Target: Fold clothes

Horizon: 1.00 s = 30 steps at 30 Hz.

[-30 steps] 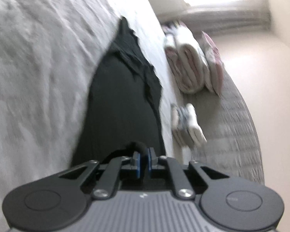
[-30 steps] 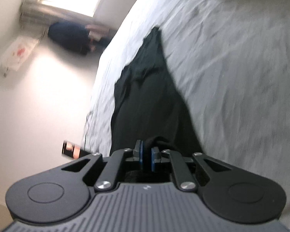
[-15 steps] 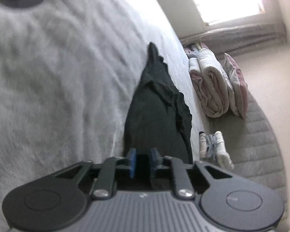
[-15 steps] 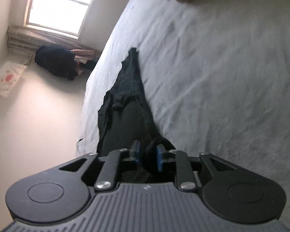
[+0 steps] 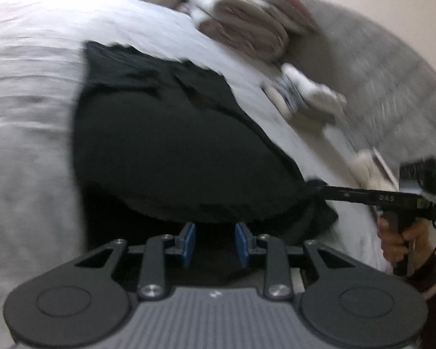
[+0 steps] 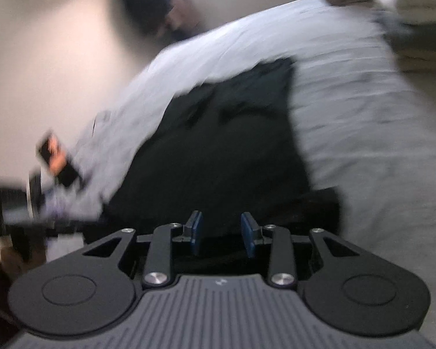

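A black garment [image 5: 165,133] lies folded over on the white bed sheet [image 5: 29,101], its near edge doubled up. My left gripper [image 5: 215,241] hovers at that near edge. Its jaws are opening, the blue pads [image 5: 189,241] apart and not pressing the dark cloth below them. My right gripper [image 5: 316,187], held by a hand [image 5: 398,241], points at the garment's right corner. In the right wrist view the garment [image 6: 232,145] fills the middle. The right gripper [image 6: 222,232] is opening over its near edge, pads off the cloth. The left gripper [image 6: 96,222] shows blurred at the left.
Rolled pinkish bedding [image 5: 247,26] and a small white and grey pair [image 5: 302,93] lie beyond the bed on grey carpet [image 5: 392,72]. A dark bundle [image 6: 148,3] sits by the far wall. A folded pale pile [image 6: 415,5] lies at the sheet's [image 6: 363,116] far right.
Both grippers were shut on the black fabric and now stand apart, off it. Both views have rolled and shifted sideways. The garment now looks shorter and wider, doubled at its near edge.
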Each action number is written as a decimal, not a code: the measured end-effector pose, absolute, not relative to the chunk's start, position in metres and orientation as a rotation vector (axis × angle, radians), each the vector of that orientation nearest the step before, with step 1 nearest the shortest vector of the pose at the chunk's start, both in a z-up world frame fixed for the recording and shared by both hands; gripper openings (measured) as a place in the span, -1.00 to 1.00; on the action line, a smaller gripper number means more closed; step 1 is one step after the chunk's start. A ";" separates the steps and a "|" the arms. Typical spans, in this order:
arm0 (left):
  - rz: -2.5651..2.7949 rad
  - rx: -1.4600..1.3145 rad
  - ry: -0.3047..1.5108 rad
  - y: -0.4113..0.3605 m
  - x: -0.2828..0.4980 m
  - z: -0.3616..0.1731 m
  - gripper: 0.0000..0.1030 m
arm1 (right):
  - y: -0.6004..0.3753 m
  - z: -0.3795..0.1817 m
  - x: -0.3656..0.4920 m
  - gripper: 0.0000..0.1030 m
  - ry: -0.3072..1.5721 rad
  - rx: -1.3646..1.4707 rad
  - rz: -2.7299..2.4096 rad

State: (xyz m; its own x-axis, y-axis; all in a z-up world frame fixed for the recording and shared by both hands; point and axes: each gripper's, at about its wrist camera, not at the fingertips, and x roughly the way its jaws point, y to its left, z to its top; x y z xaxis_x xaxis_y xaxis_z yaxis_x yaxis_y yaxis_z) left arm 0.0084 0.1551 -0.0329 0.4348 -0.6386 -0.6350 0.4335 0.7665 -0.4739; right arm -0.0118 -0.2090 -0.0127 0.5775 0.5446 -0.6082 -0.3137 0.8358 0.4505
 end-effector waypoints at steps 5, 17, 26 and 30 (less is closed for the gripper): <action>-0.736 -0.168 0.960 0.114 0.016 -0.045 -0.42 | -0.165 -0.026 -0.014 -0.32 0.867 0.146 0.579; -0.620 -0.115 0.846 0.100 0.034 -0.045 -0.41 | -0.144 -0.038 0.000 -0.48 0.702 -0.046 0.451; -0.226 -0.108 0.749 0.140 0.045 -0.039 -0.34 | -0.190 -0.031 0.019 -0.48 0.620 -0.014 0.212; -0.142 -0.169 0.735 0.170 0.043 -0.034 -0.26 | -0.215 -0.018 0.014 -0.41 0.589 0.033 0.163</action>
State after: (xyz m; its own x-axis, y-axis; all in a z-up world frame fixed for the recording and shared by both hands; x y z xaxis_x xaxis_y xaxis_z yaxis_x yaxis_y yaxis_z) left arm 0.0434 0.1697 -0.0338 0.7332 -0.1876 -0.6537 0.0691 0.9768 -0.2027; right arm 0.0144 -0.2152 -0.0176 0.8192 0.1622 -0.5500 -0.1431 0.9866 0.0778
